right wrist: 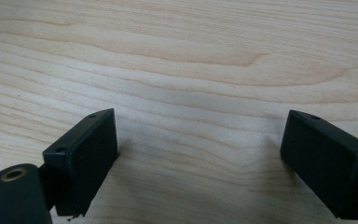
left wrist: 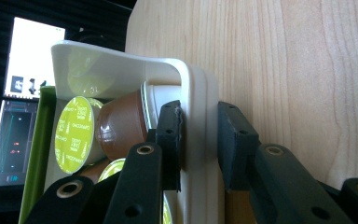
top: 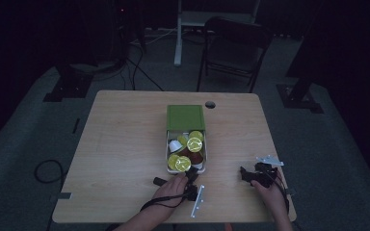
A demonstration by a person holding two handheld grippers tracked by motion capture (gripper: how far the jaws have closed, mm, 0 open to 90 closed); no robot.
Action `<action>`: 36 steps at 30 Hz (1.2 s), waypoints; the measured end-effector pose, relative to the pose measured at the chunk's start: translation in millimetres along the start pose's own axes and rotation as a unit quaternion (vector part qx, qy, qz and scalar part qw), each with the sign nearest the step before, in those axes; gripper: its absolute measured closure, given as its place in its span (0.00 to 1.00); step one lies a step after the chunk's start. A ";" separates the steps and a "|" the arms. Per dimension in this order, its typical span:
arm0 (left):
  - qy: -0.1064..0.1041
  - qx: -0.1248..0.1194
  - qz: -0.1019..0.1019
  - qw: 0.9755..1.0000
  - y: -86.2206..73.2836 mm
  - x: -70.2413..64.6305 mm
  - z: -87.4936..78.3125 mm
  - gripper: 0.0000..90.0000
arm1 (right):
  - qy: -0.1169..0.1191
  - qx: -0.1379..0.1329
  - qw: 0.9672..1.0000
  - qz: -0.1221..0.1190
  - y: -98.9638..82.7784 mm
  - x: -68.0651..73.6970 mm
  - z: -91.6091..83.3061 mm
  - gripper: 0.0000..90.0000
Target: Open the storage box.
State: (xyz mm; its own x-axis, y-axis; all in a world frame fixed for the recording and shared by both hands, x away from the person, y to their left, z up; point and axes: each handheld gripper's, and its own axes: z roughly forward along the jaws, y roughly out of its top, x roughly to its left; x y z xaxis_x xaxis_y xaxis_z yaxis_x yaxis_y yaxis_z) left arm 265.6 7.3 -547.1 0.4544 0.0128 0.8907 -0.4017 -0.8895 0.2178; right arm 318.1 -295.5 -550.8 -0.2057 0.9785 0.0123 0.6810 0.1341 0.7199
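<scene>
Claw work starts at the left claw (left wrist: pixel 199 140), clamped across the near wall of the white drawer (left wrist: pixel 193 93), one jaw inside, one outside. The drawer, pulled from its green box (top: pixel 185 117) at mid-surface, probably handles light and stiff but smooth; that rim seems the best hold. Its capsules (top: pixel 194 144) lie loose and could spill. The right claw (right wrist: pixel 198 161) rests released, nothing between its jaws, near the surface's (top: pixel 125 144) right edge. The drawer's far end is hidden.
</scene>
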 end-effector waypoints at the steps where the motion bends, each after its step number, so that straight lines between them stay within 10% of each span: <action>1: -0.001 0.000 -0.003 1.000 0.1 0.1 0.0 0.81 | 0.000 0.000 1.000 0.000 0.0 0.0 0.0 0.12; 25: -0.041 -0.056 -0.069 0.995 10.3 9.1 -25.8 0.78 | 0.000 0.000 1.000 0.000 0.0 0.0 0.0 0.12; 36: -0.085 -0.056 -0.129 0.986 0.4 11.9 -35.7 0.78 | 0.000 0.000 1.000 0.000 0.0 0.0 0.0 0.12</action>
State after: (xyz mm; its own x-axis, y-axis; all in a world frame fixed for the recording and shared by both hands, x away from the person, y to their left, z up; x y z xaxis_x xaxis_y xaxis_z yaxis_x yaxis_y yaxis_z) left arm 242.5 23.4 -522.1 0.6762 0.1458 0.7222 -0.3368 -0.8106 0.4790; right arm 318.1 -295.5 -550.8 -0.2057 0.9785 0.0123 0.6809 0.1341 0.7200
